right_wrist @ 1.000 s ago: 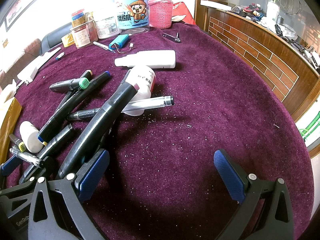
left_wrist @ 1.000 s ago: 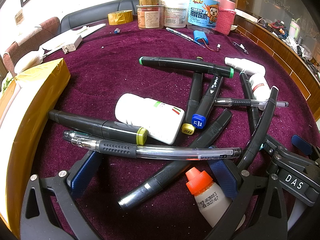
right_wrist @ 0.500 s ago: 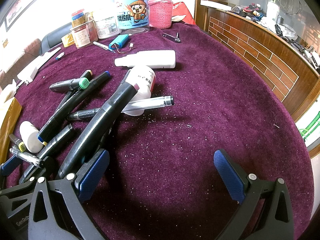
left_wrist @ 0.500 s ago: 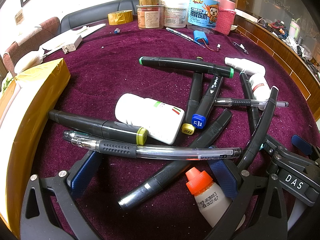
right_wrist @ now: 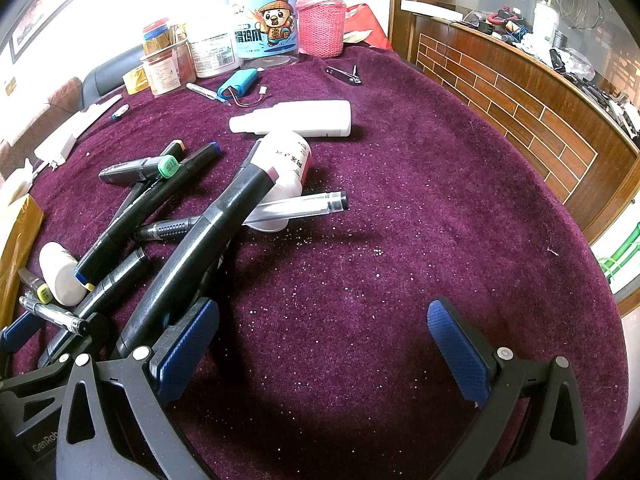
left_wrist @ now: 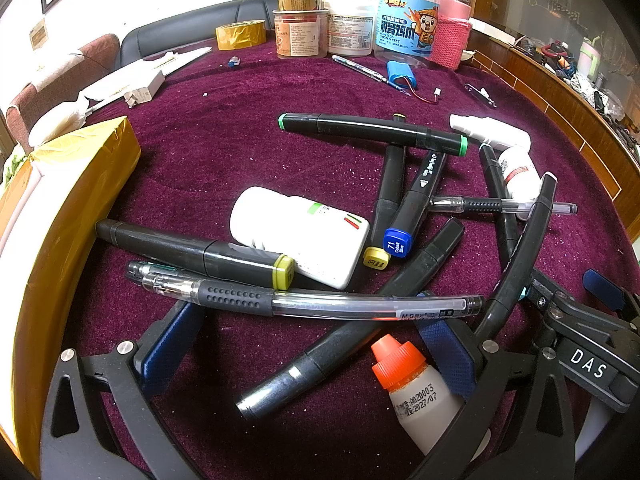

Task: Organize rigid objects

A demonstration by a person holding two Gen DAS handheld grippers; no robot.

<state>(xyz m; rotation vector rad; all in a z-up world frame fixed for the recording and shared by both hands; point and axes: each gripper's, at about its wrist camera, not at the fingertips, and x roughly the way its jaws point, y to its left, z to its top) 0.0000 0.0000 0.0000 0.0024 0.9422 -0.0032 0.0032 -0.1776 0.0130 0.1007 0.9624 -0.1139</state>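
Note:
A heap of black markers, clear pens and small bottles lies on the purple cloth. My left gripper (left_wrist: 308, 340) is open; a clear pen with a grey grip (left_wrist: 312, 302) and a black marker (left_wrist: 352, 332) lie across its jaws, and an orange-capped bottle (left_wrist: 416, 388) lies by its right finger. A white pill bottle (left_wrist: 300, 236) lies just ahead. My right gripper (right_wrist: 320, 344) is open and empty over bare cloth; a black marker (right_wrist: 200, 248) leans beside its left finger, with a white bottle (right_wrist: 286, 168) and a clear pen (right_wrist: 300, 204) ahead.
A gold box (left_wrist: 52, 216) stands at the left. Jars, a pink knit-covered bottle (right_wrist: 322, 28), a tape roll (left_wrist: 240, 34), a blue battery pack (right_wrist: 238, 82) and nail clippers (right_wrist: 344, 76) sit at the back. The table's wooden rim (right_wrist: 520, 92) curves on the right.

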